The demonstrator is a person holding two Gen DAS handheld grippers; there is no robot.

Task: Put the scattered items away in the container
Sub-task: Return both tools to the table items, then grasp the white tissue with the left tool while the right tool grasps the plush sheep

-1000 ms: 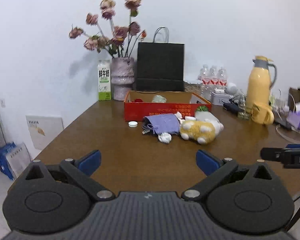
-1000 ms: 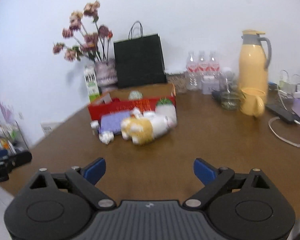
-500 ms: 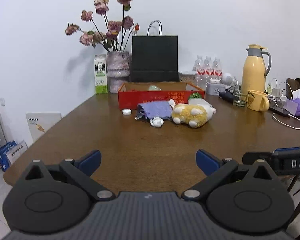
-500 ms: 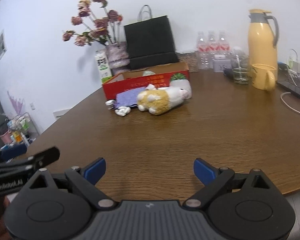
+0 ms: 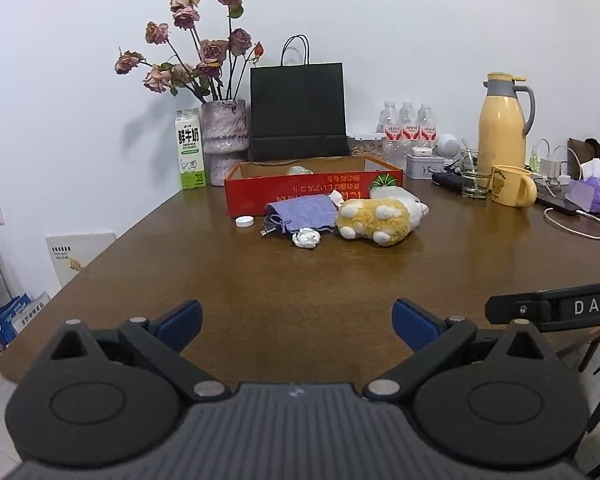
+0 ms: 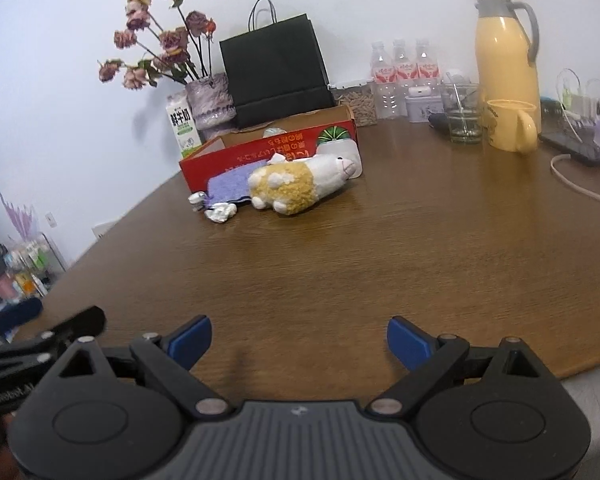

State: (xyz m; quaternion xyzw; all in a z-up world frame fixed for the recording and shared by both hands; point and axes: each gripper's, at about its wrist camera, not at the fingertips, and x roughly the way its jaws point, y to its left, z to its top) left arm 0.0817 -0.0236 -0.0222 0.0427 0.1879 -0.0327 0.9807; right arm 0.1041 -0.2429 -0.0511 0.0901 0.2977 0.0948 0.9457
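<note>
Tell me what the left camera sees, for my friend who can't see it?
Open blue-tipped tongs hover over a brown table. Farther off, a yellow plush toy, purple pouch and white cap lie before a red box.

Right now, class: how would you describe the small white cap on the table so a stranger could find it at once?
Find the red box in front of the black paper bag. Just before its left front corner lies the white cap, alone on bare wood. It is flat and round, unlike the crumpled white wad nearby.
</note>
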